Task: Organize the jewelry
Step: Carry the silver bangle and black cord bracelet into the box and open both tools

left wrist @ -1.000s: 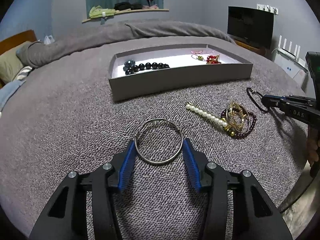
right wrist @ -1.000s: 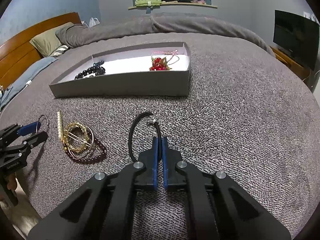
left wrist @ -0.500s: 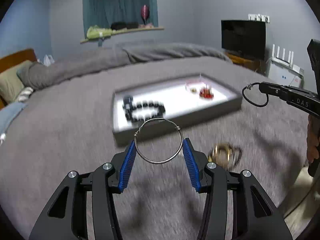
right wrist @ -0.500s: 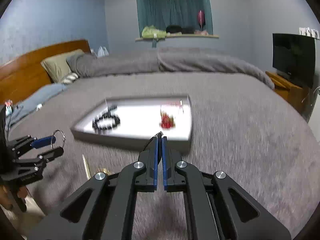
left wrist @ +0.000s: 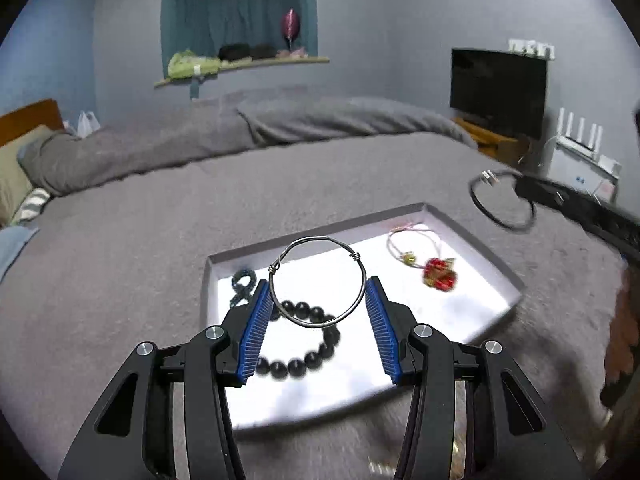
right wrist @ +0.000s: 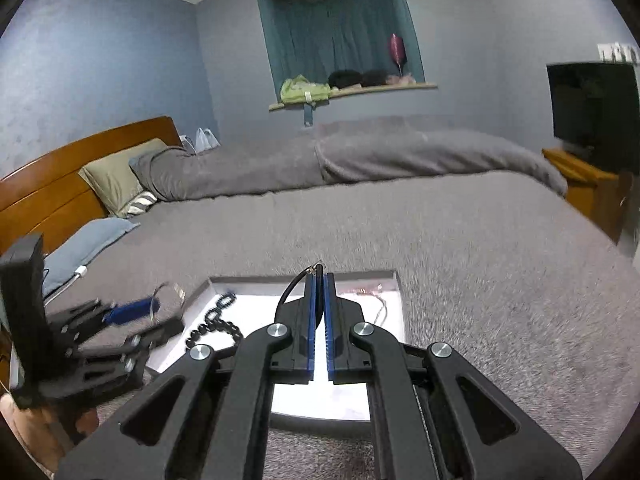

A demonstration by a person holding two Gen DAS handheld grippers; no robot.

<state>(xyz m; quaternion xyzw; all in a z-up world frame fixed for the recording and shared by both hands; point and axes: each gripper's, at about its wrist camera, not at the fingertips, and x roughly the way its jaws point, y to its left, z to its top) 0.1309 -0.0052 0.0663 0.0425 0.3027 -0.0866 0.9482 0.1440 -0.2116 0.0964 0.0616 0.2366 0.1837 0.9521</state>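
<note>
My left gripper (left wrist: 318, 300) is shut on a silver wire bangle (left wrist: 318, 281), gripped across its width between the blue pads, held above the grey tray (left wrist: 476, 240). The tray holds a black bead bracelet (left wrist: 304, 356), a dark small bracelet (left wrist: 242, 286), a thin cord bracelet (left wrist: 412, 242) and a red and gold charm (left wrist: 440, 278). My right gripper (right wrist: 319, 280) is shut on a black cord bracelet (right wrist: 290, 294) and hangs over the tray (right wrist: 396, 280). That bracelet also shows in the left wrist view (left wrist: 502, 204).
The tray lies on a grey bedspread (left wrist: 120, 260). A rolled grey duvet (right wrist: 360, 160) and pillows (right wrist: 116, 176) lie at the far side. A TV (left wrist: 496, 84) on a wooden stand is at the right. A gold piece (left wrist: 378, 468) shows at the lower edge.
Both grippers rose from the bedspread with their bracelets and moved forward over the tray. The pile of loose jewelry has dropped out of view below.
</note>
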